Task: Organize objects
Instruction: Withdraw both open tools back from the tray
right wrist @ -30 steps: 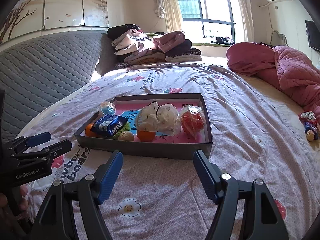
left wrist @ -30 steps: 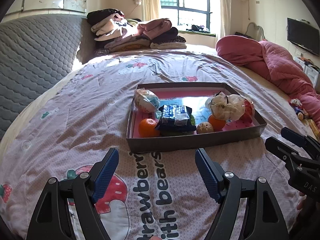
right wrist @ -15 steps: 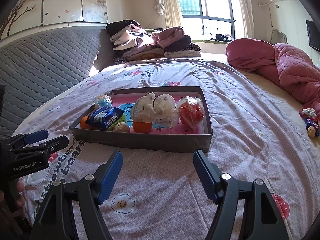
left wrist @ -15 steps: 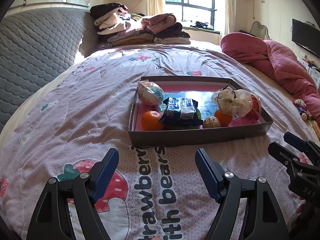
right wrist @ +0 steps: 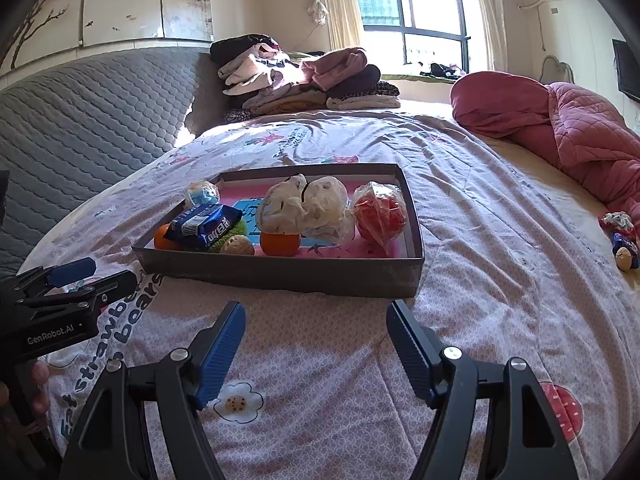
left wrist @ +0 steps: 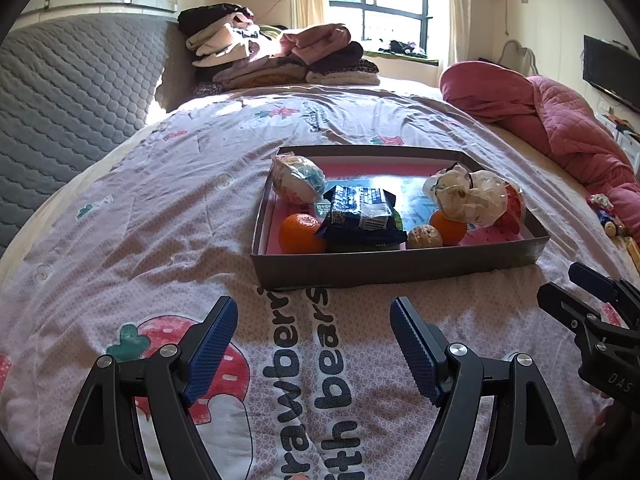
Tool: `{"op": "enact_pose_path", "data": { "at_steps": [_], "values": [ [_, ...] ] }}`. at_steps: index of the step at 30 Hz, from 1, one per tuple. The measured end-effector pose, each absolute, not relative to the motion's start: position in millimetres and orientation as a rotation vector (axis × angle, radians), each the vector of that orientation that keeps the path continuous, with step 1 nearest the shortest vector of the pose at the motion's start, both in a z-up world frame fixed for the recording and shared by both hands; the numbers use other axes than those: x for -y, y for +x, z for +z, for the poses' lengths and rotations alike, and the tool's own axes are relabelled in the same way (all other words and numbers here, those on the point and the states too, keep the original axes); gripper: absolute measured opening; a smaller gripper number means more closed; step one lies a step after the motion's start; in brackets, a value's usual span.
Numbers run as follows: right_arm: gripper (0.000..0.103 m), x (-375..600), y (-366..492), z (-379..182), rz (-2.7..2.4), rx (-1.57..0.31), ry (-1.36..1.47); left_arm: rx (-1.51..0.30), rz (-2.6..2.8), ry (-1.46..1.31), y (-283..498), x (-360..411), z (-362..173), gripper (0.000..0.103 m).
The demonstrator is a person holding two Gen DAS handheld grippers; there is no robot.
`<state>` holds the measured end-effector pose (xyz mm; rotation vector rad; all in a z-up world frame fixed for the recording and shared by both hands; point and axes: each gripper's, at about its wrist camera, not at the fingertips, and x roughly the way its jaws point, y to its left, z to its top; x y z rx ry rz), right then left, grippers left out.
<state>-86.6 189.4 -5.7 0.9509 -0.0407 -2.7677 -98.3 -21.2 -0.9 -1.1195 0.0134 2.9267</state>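
Both cameras had drawn nearer the tray [left wrist: 396, 270] over the preceding second; it stood larger and lower in each view, and its contents kept their places. Left claw [left wrist: 314, 330] was spread wide and held nothing, poised above the strawberry-print bedspread [left wrist: 120, 240]. Right claw [right wrist: 316, 334] was likewise spread and empty, beside it.

On the bed, the tray lay directly ahead of both claws, its long axis running across the line of approach. Within it were noted: a blue snack packet [left wrist: 360, 210] resting on a green item, a mandarin [left wrist: 300, 234] at the near left corner, a walnut [left wrist: 425, 237], a second mandarin [left wrist: 448, 222], a bagged blue-and-white item [left wrist: 296, 178] at the far left, a pale knotted bag [left wrist: 466, 194] and a bag of red contents [right wrist: 380, 214] at the right.

By inspection, the left claw was nearer the mandarin and packet, the right claw nearer the bagged goods. All listed objects sat inside the tray; whether sorting was finished or pending could not be determined. A small toy [right wrist: 622, 236] lay well apart on the bed, to the right.
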Motion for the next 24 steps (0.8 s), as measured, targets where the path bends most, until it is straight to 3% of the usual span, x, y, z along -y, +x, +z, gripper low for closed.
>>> {"op": "enact_pose_path", "data": {
  "at_steps": [24],
  "values": [
    [0.072,-189,-89,-16,-2.761,0.035,0.99,-0.036,2.914,-1.16,-103,22,-15,0.08]
  ]
}}
